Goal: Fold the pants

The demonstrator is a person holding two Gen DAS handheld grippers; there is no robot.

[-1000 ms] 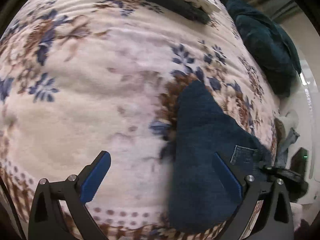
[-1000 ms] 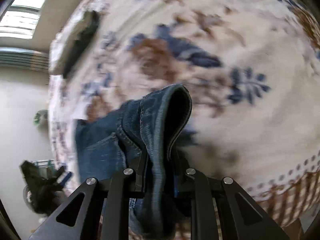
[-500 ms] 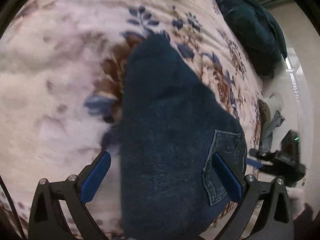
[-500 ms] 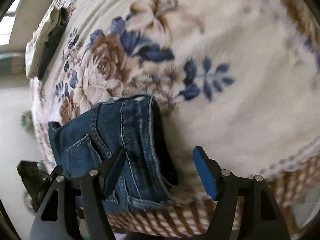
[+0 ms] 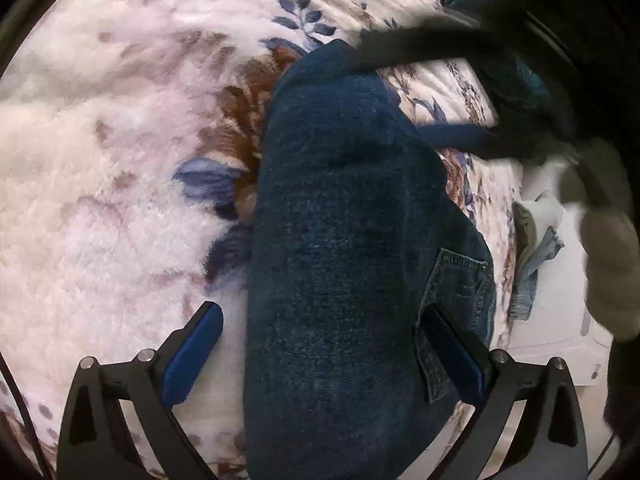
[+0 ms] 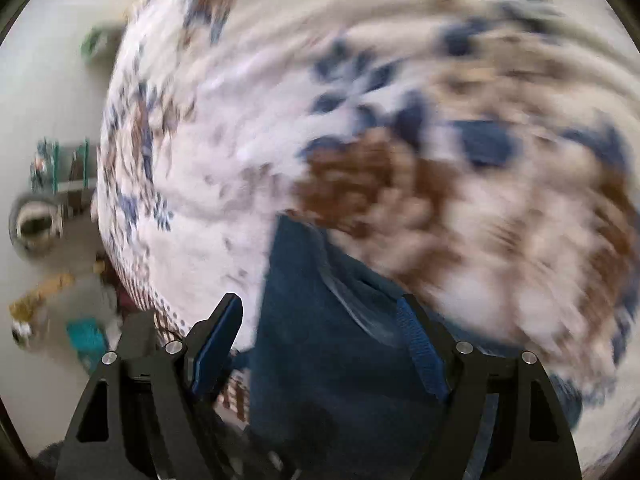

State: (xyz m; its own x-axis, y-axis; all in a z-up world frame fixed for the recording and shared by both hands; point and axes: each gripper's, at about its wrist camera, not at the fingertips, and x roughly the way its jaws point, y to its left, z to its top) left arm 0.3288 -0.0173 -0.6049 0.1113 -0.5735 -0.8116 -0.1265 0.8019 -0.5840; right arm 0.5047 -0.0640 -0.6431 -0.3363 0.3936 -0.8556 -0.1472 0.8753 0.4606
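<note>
Left wrist view gives me the clearest read: the pants [image 5: 344, 248] lie on the bed [image 5: 100, 208] as a compact dark denim bundle, running from near my camera away toward the far side, with a back pocket [image 5: 456, 312] showing on the right half. My left tongs [image 5: 326, 360] are spread wide — one blue pad on the fleece blanket to the left of the bundle, the other over the pocket side — and they are pinching nothing. I can't tell whether the pads touch the cloth or hover just above it.

Right wrist view is heavily smeared by motion, yet I can make out the right tongs [image 6: 320, 344] spread as well, with a folded edge of the denim [image 6: 320, 320] lying between and beyond the fingers, nothing clamped. In the left view the right tongs appear as a dark blurred shape at the far end of the bundle.

My judgement — most of the folding is done: the legs look doubled over into a single thick stack and both tools have let go. What may be left is one more fold to shorten it, or just squaring and pressing the stack flat; a loose edge on the right side looks uneven.

Other clothing [image 5: 536, 264] lies beyond the right edge of the bed.
</note>
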